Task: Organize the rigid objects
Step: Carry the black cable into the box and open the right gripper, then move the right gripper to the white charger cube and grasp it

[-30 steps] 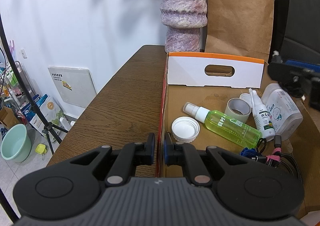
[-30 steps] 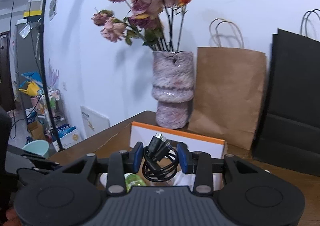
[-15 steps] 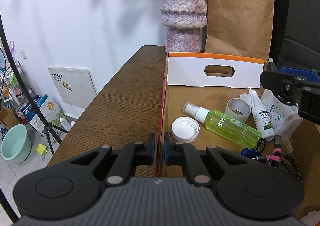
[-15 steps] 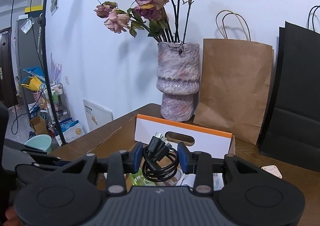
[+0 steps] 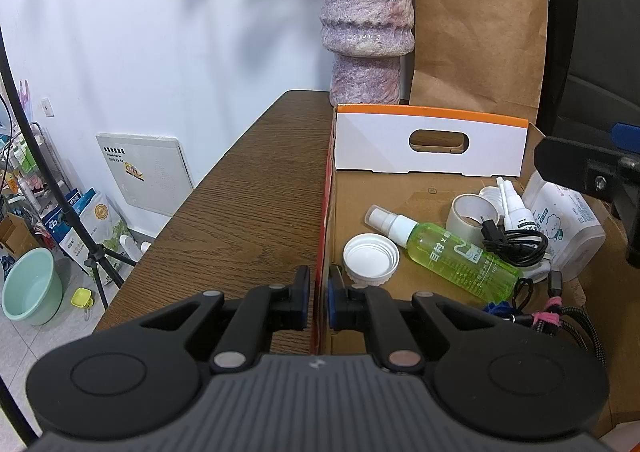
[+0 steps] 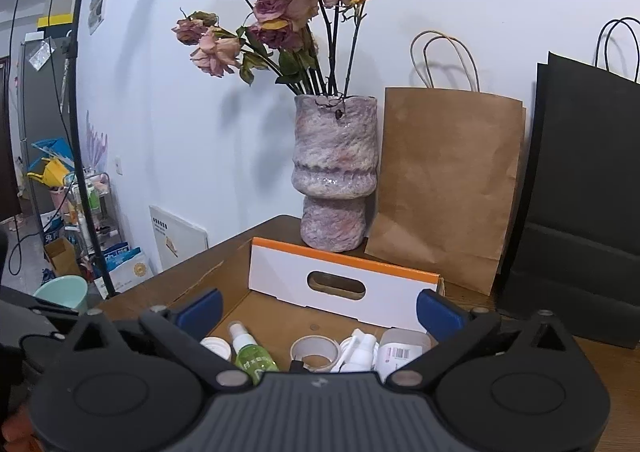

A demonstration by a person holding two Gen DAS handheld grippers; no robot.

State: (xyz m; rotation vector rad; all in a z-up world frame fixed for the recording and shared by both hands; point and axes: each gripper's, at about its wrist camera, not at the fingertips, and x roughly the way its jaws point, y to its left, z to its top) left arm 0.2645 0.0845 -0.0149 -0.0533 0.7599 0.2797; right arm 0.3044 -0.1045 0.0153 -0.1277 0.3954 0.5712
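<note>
Your right claw (image 6: pixel 318 308) spread wide, empty — left claw (image 5: pixel 318 294) clenched on the box wall (image 5: pixel 322 252); green spray bottle (image 5: pixel 444 252) flat, nozzle toward the table's (image 5: pixel 248 203) far-left.

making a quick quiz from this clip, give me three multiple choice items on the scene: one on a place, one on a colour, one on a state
1. Where does the coiled black cable lie?
A. in the cardboard box, on the green spray bottle
B. on the wooden table beside the box
C. inside the brown paper bag

2. What colour is the top edge of the box's white end flap?
A. blue
B. orange
C. green

3. How are the fingers of the right gripper?
A. shut on the cable
B. shut on nothing
C. spread wide with nothing between them

Answers: 1 A, the coil rests over the bottle and next to the tape roll; 2 B, an orange strip runs along it; 3 C, both blue pads stand far apart.
</note>
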